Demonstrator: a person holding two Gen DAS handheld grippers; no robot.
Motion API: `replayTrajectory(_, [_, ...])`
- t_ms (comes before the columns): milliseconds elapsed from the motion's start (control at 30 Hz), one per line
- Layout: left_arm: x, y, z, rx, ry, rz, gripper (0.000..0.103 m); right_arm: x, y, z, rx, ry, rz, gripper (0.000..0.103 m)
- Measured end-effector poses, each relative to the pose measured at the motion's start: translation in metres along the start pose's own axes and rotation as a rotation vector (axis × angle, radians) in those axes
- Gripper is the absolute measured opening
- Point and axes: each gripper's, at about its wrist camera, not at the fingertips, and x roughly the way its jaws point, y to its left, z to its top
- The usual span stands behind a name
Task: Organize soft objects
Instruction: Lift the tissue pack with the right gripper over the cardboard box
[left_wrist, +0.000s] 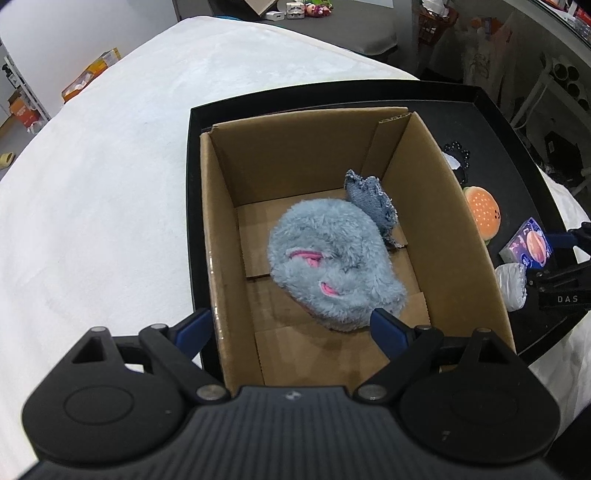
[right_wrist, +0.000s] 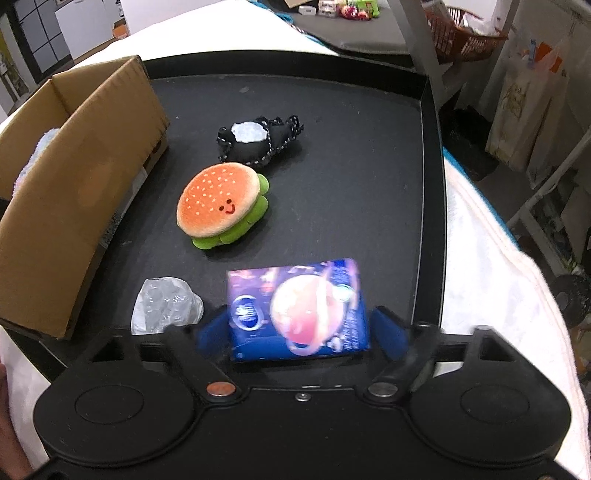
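Surface: white plush cover (left_wrist: 110, 184) spread over the table, with a black tray (right_wrist: 430, 184) set on it; cluttered shelves and bags lay beyond the far and right edges.
Box: cardboard box (left_wrist: 461, 236) stood at the left of the tray, open-topped, already holding a fluffy blue plush (left_wrist: 332, 258) and a scrap of denim (left_wrist: 373, 201) at the far right of its floor.
Left gripper (left_wrist: 291, 325): hung over the near edge of the box, jaws spread wide and empty, the near box wall between them.
Right gripper (right_wrist: 301, 328): jaws partly open and straddling the blue tissue pack (right_wrist: 299, 310) at the near side of the tray; left pad seemed at the pack's side, a slim gap showed at the right, so no firm hold was judged yet.
Handling, pack: looked light, squashy, wrapped in glossy film, likely slippery; best taken across the short sides at mid-length, with moderate squeeze.
Others waiting: burger plush (right_wrist: 221, 206) mid-tray, black stitched pouch (right_wrist: 258, 142) farther off, crumpled clear plastic (right_wrist: 166, 306) just left of the pack.
Edges: raised tray rim ran close on the right; tall box wall stood to the left, so a lift was needed before crossing.
Room: open tray floor right of the pack; free space remained in the box's near half.
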Motion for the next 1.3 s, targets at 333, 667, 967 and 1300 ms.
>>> replayTrajectory(333, [-0.005,-0.003,-0.002,0.026,-0.01,-0.02,0.092,-0.021,-0.003,-0.006,0.096,-0.013,-0.007,0.071])
replayTrajectory(667, [-0.009,-0.003,-0.001,0.046,-0.019,-0.022,0.092,-0.053,0.002,0.001,0.11,-0.049,-0.028,0.071])
replayTrajectory(967, [-0.016,-0.001,-0.002,0.053,-0.044,-0.025,0.092,-0.078,0.016,0.019,0.087,-0.096,-0.05,0.071])
replayTrajectory(1300, [-0.016,0.007,-0.01,0.057,-0.072,-0.018,0.091,-0.098,0.046,0.04,0.04,-0.154,-0.05,0.072])
